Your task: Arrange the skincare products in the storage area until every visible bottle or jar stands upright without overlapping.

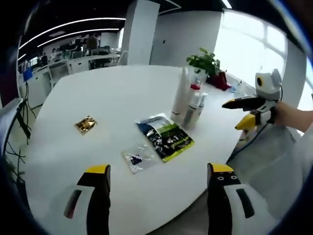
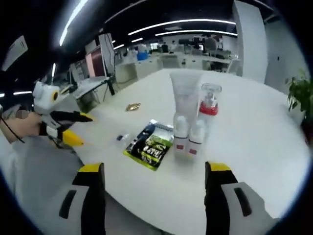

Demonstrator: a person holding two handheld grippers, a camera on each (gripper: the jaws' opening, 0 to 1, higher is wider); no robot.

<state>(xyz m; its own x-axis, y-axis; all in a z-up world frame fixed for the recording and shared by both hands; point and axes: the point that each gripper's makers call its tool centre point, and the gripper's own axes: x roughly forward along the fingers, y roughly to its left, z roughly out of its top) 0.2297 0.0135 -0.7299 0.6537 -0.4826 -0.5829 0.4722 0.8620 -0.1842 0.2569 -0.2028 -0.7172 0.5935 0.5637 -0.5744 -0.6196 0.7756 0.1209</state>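
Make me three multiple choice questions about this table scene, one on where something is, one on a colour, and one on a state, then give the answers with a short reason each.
1. Where does the gold packet lie?
A. Flat on the white table, apart from the bottles
B. On the dark sachet
C. In a hand-held gripper

2. What colour is the collar under the clear-capped bottle's cap?
A. Blue
B. Red
C. Green

3. How does the tall white tube stand?
A. On its side
B. Upright
C. Held in the air

Answers: 1 A, it sits alone on bare tabletop. 2 B, a red band shows beneath the clear cap. 3 B, it rises straight among the bottles.
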